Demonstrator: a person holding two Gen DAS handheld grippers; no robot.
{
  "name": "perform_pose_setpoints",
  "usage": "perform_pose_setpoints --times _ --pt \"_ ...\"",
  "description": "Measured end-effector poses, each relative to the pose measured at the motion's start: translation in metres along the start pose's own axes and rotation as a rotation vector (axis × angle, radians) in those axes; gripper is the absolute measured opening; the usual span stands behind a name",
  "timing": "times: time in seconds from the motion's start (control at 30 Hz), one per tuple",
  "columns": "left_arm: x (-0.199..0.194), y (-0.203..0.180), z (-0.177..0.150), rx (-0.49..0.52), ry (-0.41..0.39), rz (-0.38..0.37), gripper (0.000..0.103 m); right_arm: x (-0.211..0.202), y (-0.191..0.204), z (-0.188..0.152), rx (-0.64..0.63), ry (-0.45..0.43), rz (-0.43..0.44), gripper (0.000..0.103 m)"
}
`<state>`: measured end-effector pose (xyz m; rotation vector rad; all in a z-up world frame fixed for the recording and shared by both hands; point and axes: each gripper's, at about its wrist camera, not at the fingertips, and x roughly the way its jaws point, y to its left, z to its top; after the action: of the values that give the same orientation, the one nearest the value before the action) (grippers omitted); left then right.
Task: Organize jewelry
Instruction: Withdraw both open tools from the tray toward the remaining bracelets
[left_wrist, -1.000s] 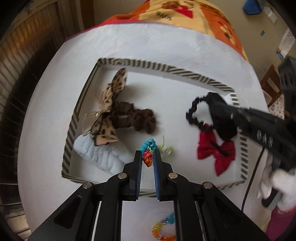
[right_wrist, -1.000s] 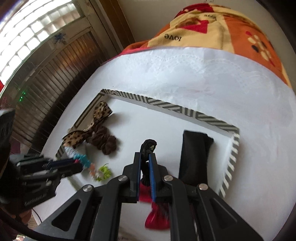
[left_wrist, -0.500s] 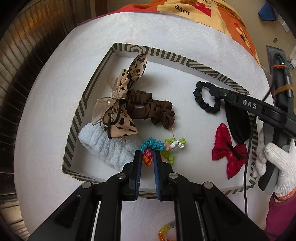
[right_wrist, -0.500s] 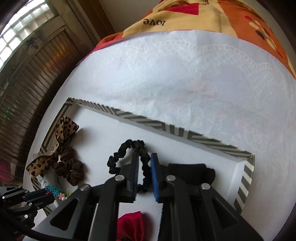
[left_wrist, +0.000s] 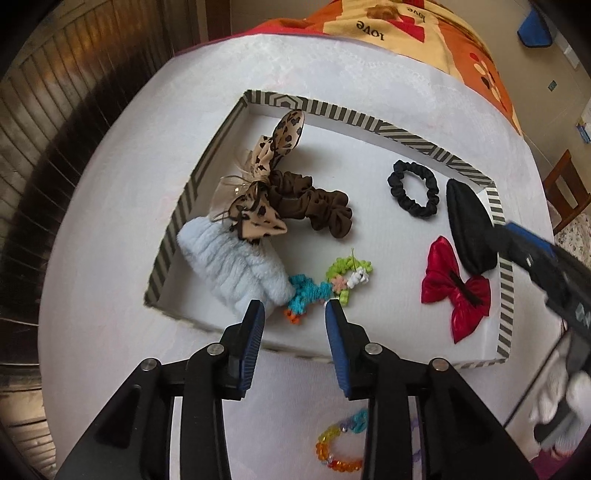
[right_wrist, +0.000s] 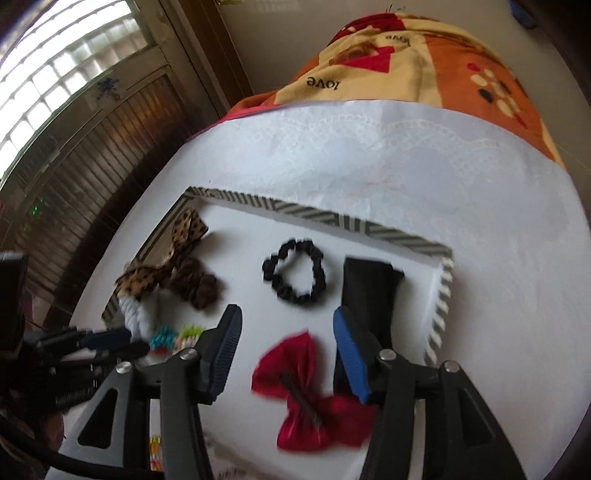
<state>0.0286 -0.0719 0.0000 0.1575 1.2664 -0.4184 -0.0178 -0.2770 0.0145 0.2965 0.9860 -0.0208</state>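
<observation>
overall, the shallow striped-rim tray (left_wrist: 373, 127) held soft goods: a fluffy pale-blue band (left_wrist: 236, 266), a leopard-print bow (left_wrist: 266, 173), a ruched brown scrunchie (left_wrist: 314, 206), a black scrunchie (right_wrist: 295, 271), a glossy red bow (right_wrist: 306, 398) and a black pouch (right_wrist: 365, 295). the left gripper (left_wrist: 293, 314) hung over the tray's near edge, jaws spread, a coiled multicolour bracelet (left_wrist: 325, 288) lying just beyond them. the right gripper (right_wrist: 286, 332) stood over the red bow, jaws spread, holding nothing.
</observation>
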Motion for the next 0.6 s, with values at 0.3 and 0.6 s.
perform_pose_setpoints --times 0.3,0.6 --pt "-0.027 -0.006 -0.025 0.021 -0.033 -0.021 0.026 -0.050 0.019 -0.055 0.047 -0.009 -0.053 0.059" --pt "-0.057 -0.012 -0.063 0.102 -0.090 -0.001 0.026 -0.088 0.041 -0.103 0.106 -0.039 -0.115 0.060"
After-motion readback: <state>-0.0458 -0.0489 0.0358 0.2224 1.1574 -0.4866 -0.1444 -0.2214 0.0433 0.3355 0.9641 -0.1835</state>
